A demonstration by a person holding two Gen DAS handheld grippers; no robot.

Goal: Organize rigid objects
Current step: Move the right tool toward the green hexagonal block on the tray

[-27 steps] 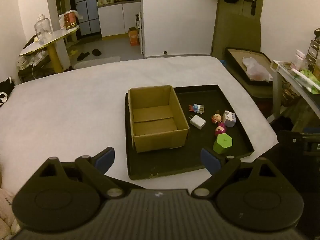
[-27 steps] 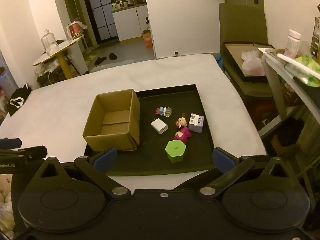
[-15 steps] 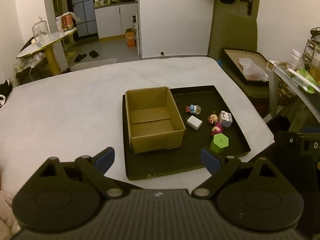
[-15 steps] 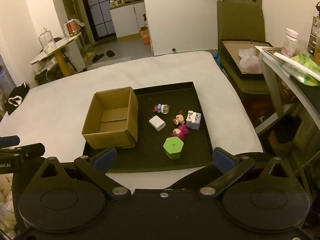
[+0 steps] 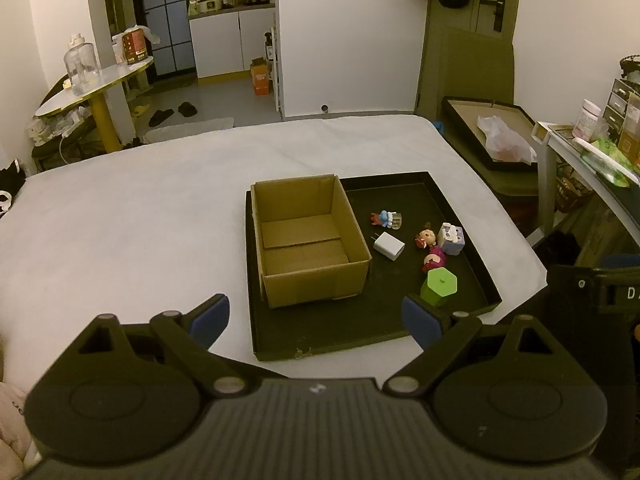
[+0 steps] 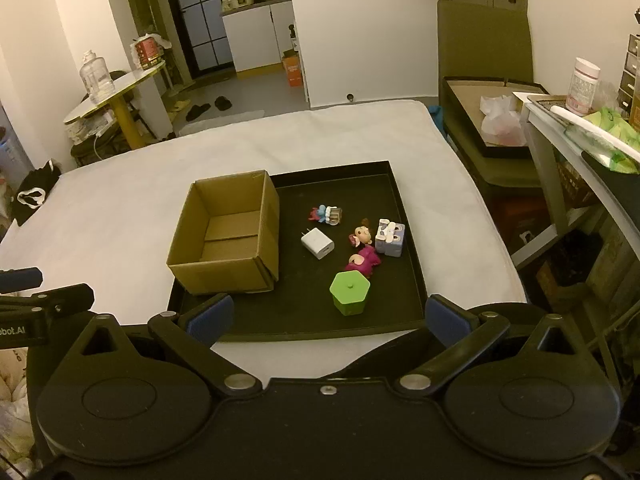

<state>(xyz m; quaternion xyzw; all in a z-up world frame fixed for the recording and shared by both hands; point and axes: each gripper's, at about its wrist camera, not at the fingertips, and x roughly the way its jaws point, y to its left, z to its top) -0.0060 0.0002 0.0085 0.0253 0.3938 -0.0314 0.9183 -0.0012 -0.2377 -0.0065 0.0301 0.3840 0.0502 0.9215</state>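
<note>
1. Both my hand-held grippers, left (image 5: 316, 318) and right (image 6: 327, 317), hang spread apart and empty over the bed's (image 5: 120, 216) near edge.
2. I'd take the nearest item first: the green hexagonal pot (image 6: 350, 293), hard plastic; grip its flat faces.
3. Beyond lie the smooth white charger (image 6: 318, 243), figurines and cube, all loose on the black tray (image 6: 416, 280).
4. The cardboard box (image 6: 228, 236) sits empty at the tray's left.

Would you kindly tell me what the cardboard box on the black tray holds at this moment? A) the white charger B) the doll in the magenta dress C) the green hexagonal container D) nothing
D: the cardboard box shows only its bare bottom flaps, while the green hexagonal container, white charger and doll all lie outside it on the black tray.
</note>
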